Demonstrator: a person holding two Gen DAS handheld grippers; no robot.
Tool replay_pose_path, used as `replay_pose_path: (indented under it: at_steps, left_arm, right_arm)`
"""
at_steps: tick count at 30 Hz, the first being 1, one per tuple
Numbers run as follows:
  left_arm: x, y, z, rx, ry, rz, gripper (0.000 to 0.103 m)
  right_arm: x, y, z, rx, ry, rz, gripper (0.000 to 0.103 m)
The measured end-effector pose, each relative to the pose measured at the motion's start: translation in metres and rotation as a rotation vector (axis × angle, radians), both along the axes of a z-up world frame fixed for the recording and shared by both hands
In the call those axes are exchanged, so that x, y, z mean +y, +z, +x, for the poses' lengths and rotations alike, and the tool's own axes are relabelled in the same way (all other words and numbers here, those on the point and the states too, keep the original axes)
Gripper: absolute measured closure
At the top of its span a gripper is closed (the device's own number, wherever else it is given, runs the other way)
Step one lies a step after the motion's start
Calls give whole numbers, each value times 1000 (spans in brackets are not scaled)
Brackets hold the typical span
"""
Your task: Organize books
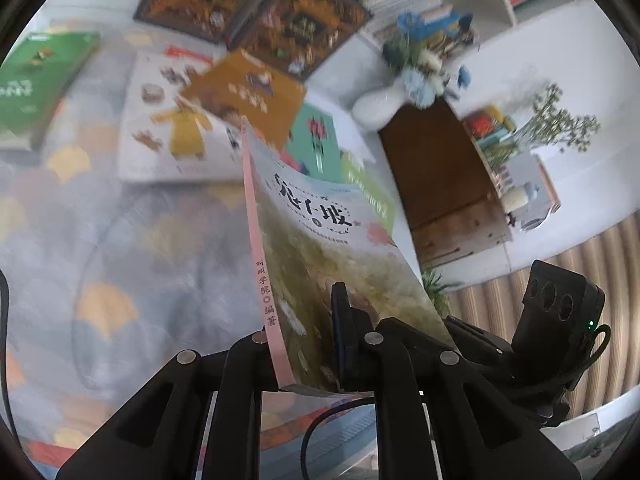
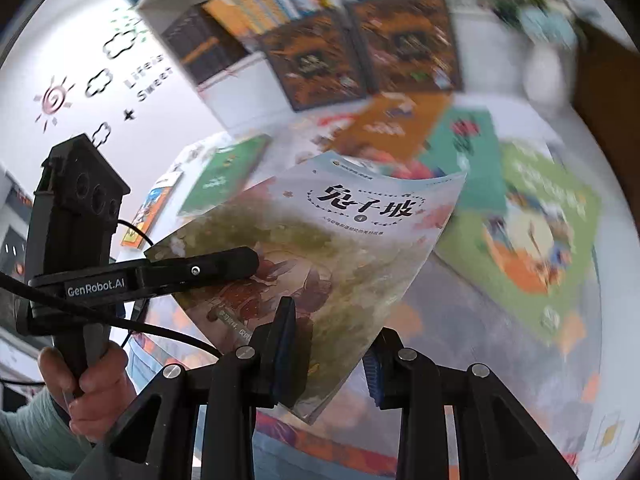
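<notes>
A thin paperback with a pink spine and a pale cover with black Chinese title (image 1: 320, 240) (image 2: 320, 248) hangs tilted above the patterned mat. My left gripper (image 1: 304, 340) is shut on its lower edge by the spine. In the right wrist view the left gripper (image 2: 224, 266) clamps the book's left edge, with a hand (image 2: 92, 384) on its handle. My right gripper (image 2: 328, 352) is shut on the bottom edge of the same book. The right gripper's body (image 1: 560, 312) shows beyond the cover in the left wrist view, its fingers hidden.
Several books lie flat on the grey spotted mat (image 1: 100, 240): a green one (image 1: 36, 80), a white picture book (image 1: 168, 132), a mustard one (image 1: 248, 92), two dark brown ones (image 1: 304, 20), a large green one (image 2: 520, 232). A white vase of blue flowers (image 1: 380, 104) and a filled white bookshelf (image 2: 248, 4) stand behind.
</notes>
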State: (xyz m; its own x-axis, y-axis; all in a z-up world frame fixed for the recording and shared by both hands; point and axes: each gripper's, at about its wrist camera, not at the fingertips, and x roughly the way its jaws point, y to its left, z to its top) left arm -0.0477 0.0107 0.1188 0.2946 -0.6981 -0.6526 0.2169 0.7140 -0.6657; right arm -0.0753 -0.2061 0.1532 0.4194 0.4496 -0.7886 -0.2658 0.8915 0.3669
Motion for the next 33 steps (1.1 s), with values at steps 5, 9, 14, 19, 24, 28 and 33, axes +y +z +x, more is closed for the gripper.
replay_pose_path:
  at_steps: [5, 9, 14, 19, 24, 28, 33]
  left_arm:
    - [66, 18, 20, -51, 87, -22, 93]
    - [126, 22, 41, -85, 171, 4, 93]
    - [197, 10, 73, -83, 250, 18, 93]
    - [245, -15, 108, -57, 308, 37, 93]
    - [276, -39, 136, -20, 337, -11, 92]
    - [281, -55, 156, 1, 331, -2, 90]
    - [291, -70, 172, 31, 317, -27, 90]
  right_arm:
    - [60, 19, 35, -54, 72, 14, 72]
    - [121, 17, 69, -69, 133, 26, 71]
    - [197, -3, 117, -64, 201, 14, 71]
    - [248, -30, 161, 15, 213, 42, 71]
    - [280, -48, 194, 60, 211, 29, 71]
    - [294, -55, 216, 68, 199, -7, 70]
    - [299, -74, 239, 131, 170, 11, 70]
